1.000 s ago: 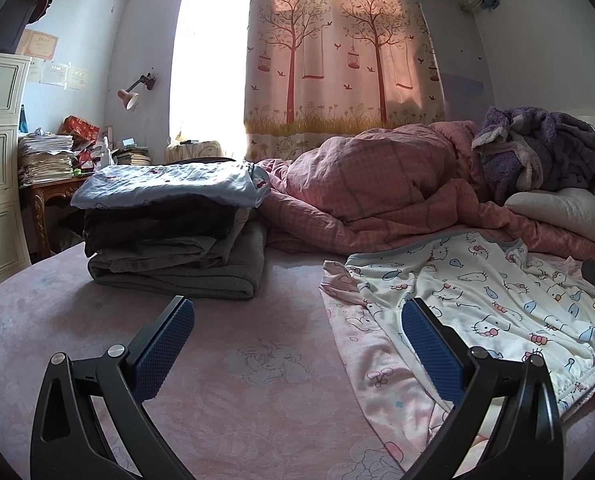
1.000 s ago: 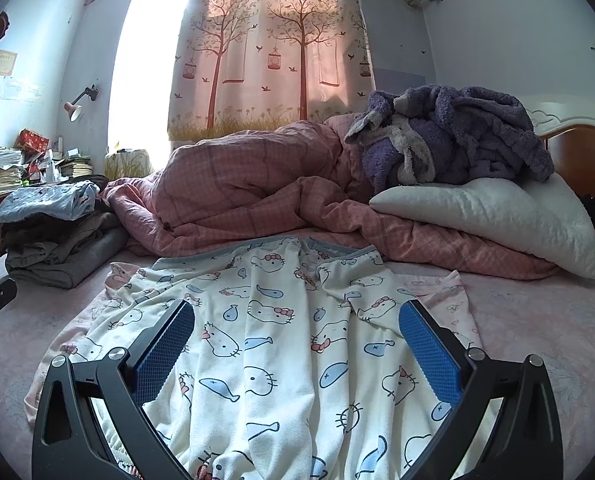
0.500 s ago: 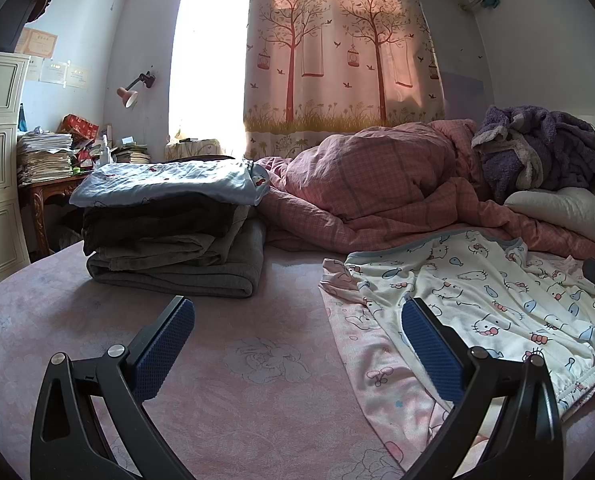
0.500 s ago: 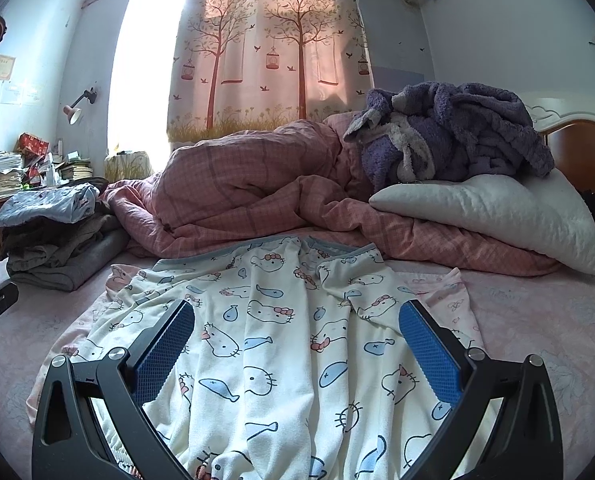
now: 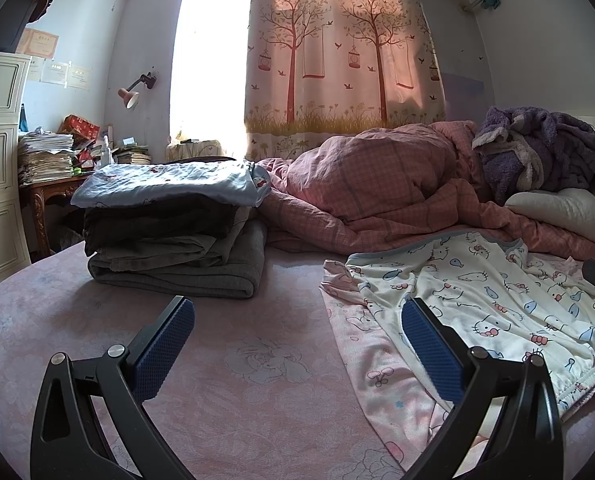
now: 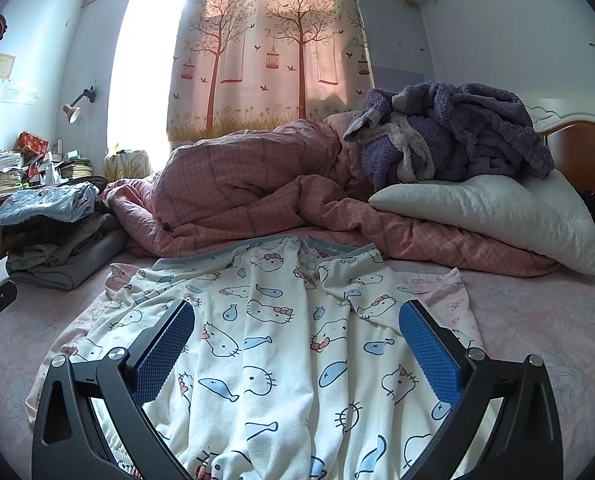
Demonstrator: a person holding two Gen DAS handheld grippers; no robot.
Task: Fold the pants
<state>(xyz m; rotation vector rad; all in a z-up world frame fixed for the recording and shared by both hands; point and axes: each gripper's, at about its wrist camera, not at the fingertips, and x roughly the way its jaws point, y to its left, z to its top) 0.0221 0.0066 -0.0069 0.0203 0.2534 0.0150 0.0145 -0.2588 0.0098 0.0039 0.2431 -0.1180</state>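
Two grippers, the left gripper (image 5: 297,344) and right gripper (image 6: 296,346), have their jaws wide apart. Nothing is held. The pants (image 6: 281,344) lie flat on the bed (image 5: 237,360).

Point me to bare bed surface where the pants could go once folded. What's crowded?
Free: the pink bedsheet between the stack of folded clothes and the printed pants, under the open left gripper. Another strip right of the pants, before the white pillow. Crowded: the far side, filled by the pink quilt and purple robe.
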